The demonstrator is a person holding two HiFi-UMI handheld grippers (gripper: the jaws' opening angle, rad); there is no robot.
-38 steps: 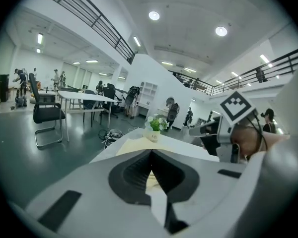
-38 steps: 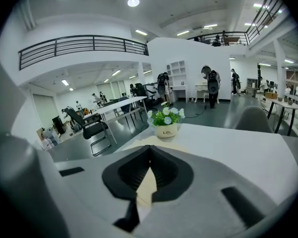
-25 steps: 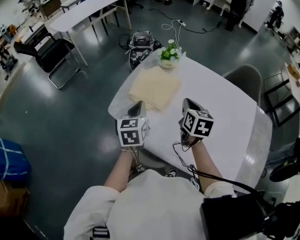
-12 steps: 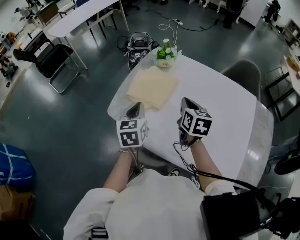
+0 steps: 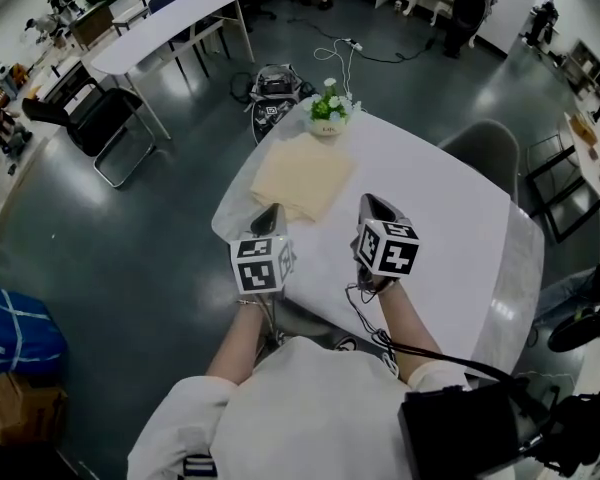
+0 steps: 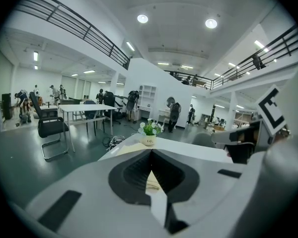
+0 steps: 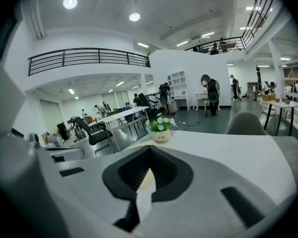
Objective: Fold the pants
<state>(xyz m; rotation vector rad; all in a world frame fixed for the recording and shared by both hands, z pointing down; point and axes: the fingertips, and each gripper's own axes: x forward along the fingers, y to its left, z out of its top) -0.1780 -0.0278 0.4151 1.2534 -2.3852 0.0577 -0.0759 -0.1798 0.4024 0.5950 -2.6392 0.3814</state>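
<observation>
My left tool [image 5: 269, 220] is closed: its jaws meet at the tips and nothing is between them. My right tool [image 5: 372, 211] is closed in the same way and holds nothing. Both tools hover side by side over the near part of the white tabletop [image 5: 450, 228], pointing away from me and tilted somewhat downward — the right tool stands at 3 o'clock from the left one, the two apart.

The pants [image 5: 302, 180] lie on the tabletop as a flat, cream-coloured, roughly square folded packet. They sit at 12 o'clock from my left tool, just beyond its tips, and at about 11 o'clock from my right tool. Neither tool touches them.

A small pot of white flowers [image 5: 328, 108] stands at the far corner of the tabletop, at 12 o'clock from the pants and just beside their far edge. A grey chair [image 5: 485, 148] stands at the tabletop's far right side, at roughly 2 o'clock from the pants.
</observation>
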